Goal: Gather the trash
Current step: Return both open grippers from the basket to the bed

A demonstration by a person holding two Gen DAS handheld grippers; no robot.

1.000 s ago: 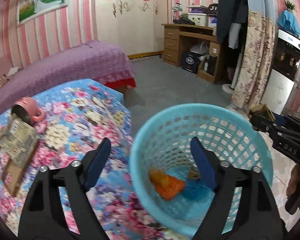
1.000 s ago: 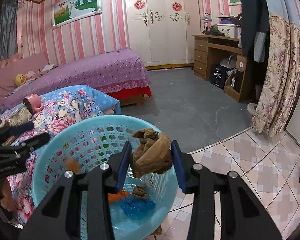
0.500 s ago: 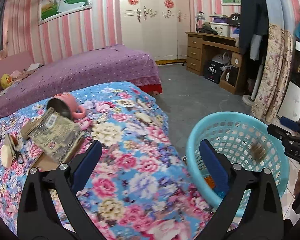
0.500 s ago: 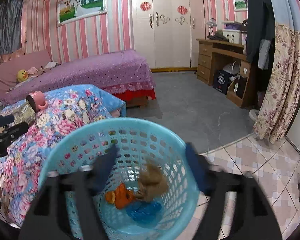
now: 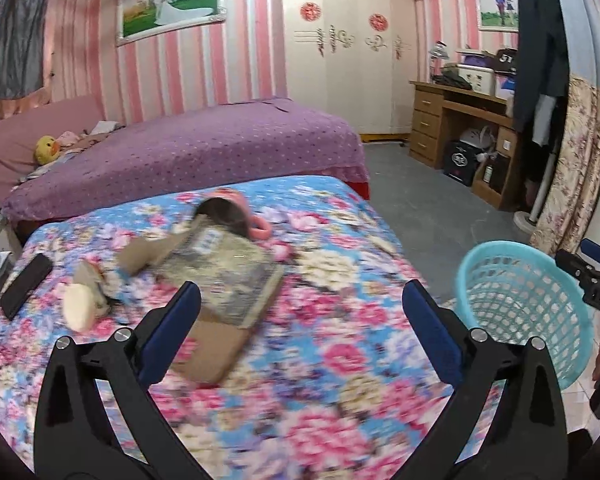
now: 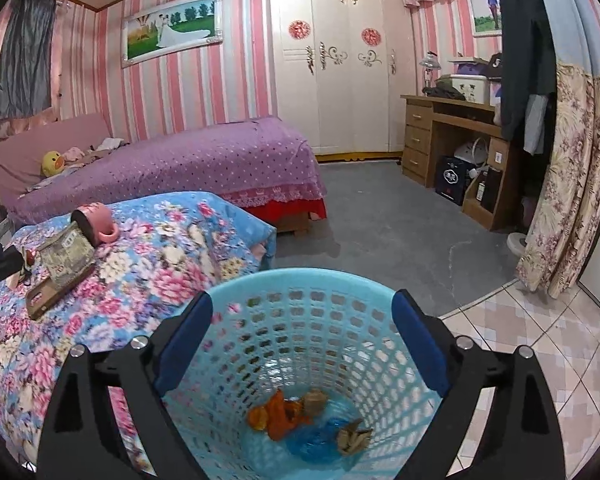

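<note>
The basket [image 6: 300, 344] mouth lies open; on the flowered bed [image 5: 320, 360], a book [image 5: 228, 280] and mug [image 5: 236, 216] crowd the far left.

Pink-striped walls [image 6: 204, 92], purple bed [image 6: 204, 168] (polka-dotted), grey floor [image 6: 388, 224].

right gripper [image 5: 598, 280]: "DAS", cut off | dark cap [image 5: 506, 58]: perhaps "5T"

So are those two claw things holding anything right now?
No. The left hand-held gripper is open over the bed, and the right hand-held gripper is open above the basket; nothing sits between either pair of fingers.
</note>
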